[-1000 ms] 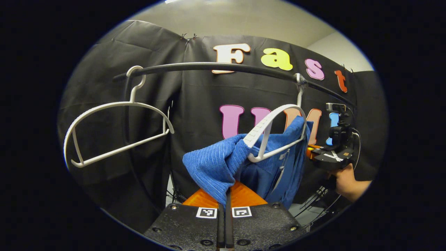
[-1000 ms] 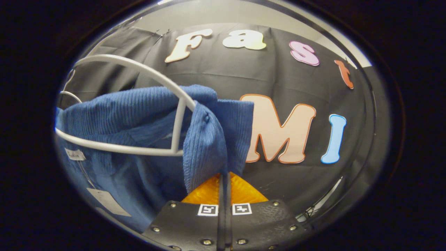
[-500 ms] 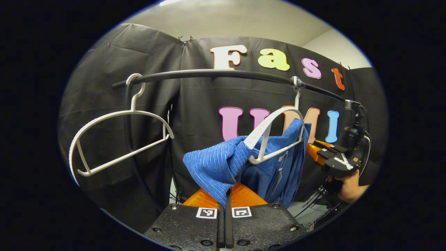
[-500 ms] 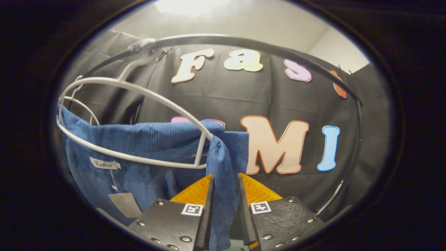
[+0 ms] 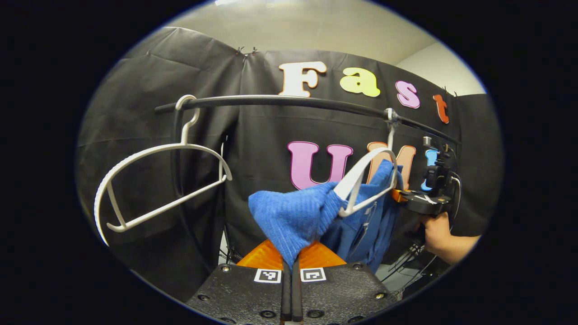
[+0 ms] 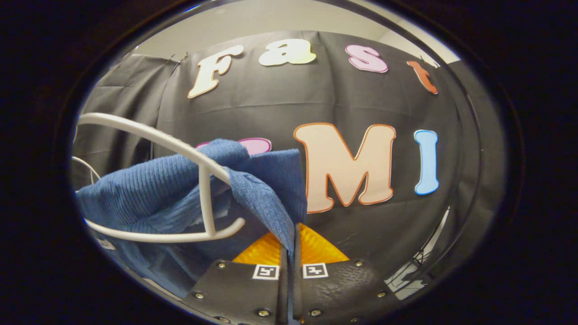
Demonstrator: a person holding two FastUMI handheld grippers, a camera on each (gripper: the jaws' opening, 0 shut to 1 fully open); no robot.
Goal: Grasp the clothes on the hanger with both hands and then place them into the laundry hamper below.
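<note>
A blue ribbed garment (image 5: pixel 293 216) hangs on a white hanger (image 5: pixel 361 178) from a black rail (image 5: pixel 289 100). My left gripper (image 5: pixel 291 264) is shut on the garment's near shoulder, which is pulled off the hanger's end. In the right gripper view the same garment (image 6: pixel 171 189) drapes over the white hanger (image 6: pixel 158 140), and my right gripper (image 6: pixel 289 257) is shut on its other shoulder fold. Farther off in the left gripper view, the right gripper (image 5: pixel 417 201) sits at the garment's far side, held by a hand (image 5: pixel 440 234).
An empty white hanger (image 5: pixel 158 180) hangs at the left end of the rail. Black cloth walls close the booth behind. Cables (image 5: pixel 406 262) hang low at the right.
My right gripper, open around the fold half a second ago, has shut on it again and dropped lower. The left gripper keeps its hold and has drawn the shoulder slightly right.
</note>
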